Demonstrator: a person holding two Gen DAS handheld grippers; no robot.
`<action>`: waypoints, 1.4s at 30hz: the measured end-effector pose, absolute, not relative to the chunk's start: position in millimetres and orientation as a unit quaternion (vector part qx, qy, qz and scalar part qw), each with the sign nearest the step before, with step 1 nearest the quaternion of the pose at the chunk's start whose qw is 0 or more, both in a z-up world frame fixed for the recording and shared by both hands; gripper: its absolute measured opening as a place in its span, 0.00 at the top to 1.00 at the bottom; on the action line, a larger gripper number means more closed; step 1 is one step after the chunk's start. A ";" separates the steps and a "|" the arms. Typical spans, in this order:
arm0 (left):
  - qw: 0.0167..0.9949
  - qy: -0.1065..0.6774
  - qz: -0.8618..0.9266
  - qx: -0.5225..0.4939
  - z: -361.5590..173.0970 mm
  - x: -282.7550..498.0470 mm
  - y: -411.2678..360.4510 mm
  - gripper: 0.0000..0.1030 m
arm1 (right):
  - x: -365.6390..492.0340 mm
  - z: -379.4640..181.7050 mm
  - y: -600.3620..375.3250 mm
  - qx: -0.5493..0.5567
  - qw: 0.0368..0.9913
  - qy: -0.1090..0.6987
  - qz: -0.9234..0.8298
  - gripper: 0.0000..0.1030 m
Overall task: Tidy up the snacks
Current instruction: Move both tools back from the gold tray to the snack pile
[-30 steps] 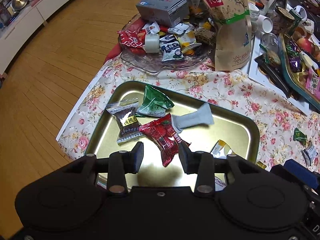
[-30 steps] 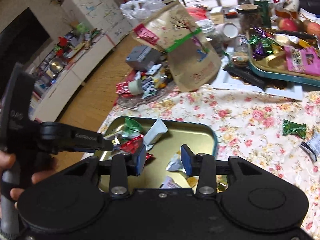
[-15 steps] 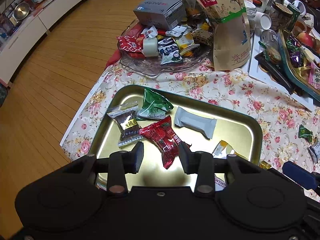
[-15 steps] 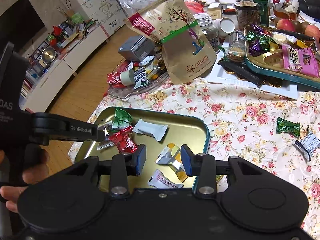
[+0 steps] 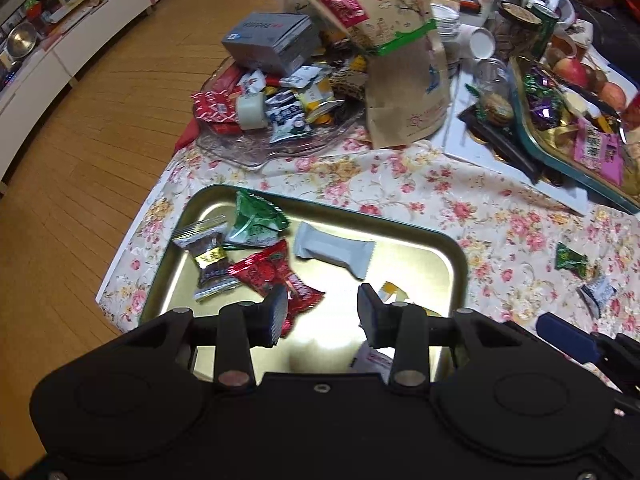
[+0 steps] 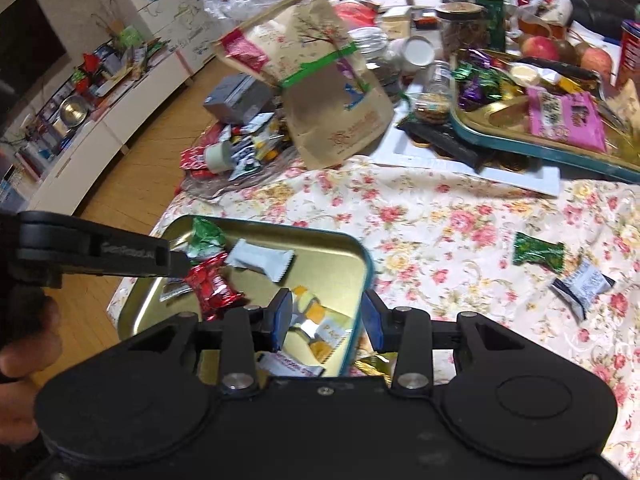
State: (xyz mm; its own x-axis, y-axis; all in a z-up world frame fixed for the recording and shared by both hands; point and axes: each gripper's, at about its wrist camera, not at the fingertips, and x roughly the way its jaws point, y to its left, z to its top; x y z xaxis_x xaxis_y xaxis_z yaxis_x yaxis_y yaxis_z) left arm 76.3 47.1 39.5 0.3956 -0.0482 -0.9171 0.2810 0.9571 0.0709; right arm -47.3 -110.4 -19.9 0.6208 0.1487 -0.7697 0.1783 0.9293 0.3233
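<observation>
Two snacks lie loose on the floral-clothed counter (image 6: 440, 216): a green wrapped candy (image 6: 538, 252) and a dark-and-white packet (image 6: 582, 285) at its four o'clock. Both tongs, left (image 5: 322, 314) and right (image 6: 326, 320), are spread and empty; the right should descend squarely over the candy, then carry it to the gold metal tray (image 6: 352, 258).

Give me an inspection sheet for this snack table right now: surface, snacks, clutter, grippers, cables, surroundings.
Surface: floral tablecloth over the table.
Job's things: gold tray holding wrapped snacks, among them a red candy, a green packet and a white bar; a green candy and a white packet lie loose on the cloth.
Clutter: glass dish piled with packets, paper bag, grey box, second tray of sweets, jars, apples.
Grippers: left gripper open and empty above the tray; right gripper open and empty over the tray's edge.
Cables: nothing seen.
Surroundings: wooden floor, white cabinets.
</observation>
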 end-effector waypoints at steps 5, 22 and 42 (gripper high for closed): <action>0.828 0.530 -0.135 0.118 50.4 62.8 23.5 0.53 | -51.5 -23.9 -131.0 0.202 0.873 0.441 -0.048 0.59; 0.814 0.506 -0.238 0.153 75.2 16.2 -61.7 0.53 | -93.9 -48.9 -230.8 0.258 0.830 0.453 -0.199 0.59; 0.795 0.519 -0.269 0.164 76.2 14.1 -91.0 0.53 | -104.8 -74.3 -285.1 0.289 0.788 0.463 -0.285 0.60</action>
State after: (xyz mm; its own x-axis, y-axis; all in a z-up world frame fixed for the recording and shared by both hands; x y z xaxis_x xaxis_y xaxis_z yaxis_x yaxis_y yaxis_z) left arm 14.1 -91.0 76.2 0.3170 -0.2568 -0.9130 0.5981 0.8012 -0.0177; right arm -104.8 -285.1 -74.3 0.4084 -0.1806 -0.8948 0.7168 0.6703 0.1918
